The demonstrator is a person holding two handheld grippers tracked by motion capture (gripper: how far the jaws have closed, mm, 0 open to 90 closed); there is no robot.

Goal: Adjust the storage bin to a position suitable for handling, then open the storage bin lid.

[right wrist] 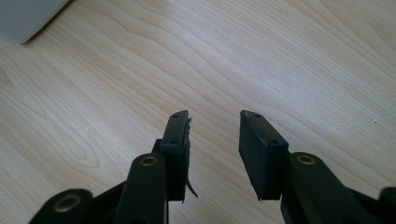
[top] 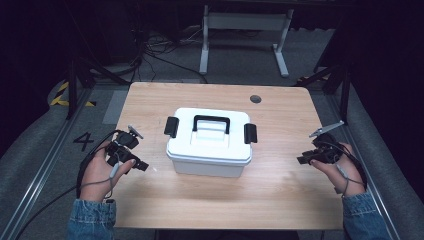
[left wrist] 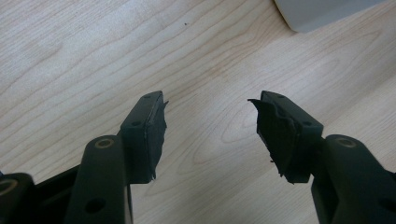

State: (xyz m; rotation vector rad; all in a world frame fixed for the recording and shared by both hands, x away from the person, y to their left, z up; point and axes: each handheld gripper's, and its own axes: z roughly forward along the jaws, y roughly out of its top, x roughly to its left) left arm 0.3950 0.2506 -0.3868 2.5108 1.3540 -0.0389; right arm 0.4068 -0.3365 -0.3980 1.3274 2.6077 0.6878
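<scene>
A white plastic storage box with a black carry handle and black side latches stands closed in the middle of the wooden table. My left gripper hovers over the table left of the box, open, with bare wood between its pads; a corner of the box shows at the top right of the left gripper view. My right gripper is held right of the box, open, its pads empty. A corner of the box shows at the top left of the right gripper view.
A dark round hole sits in the tabletop at the far right. Beyond the table stands a white metal frame amid loose cables on the floor. Metal rails run along both sides.
</scene>
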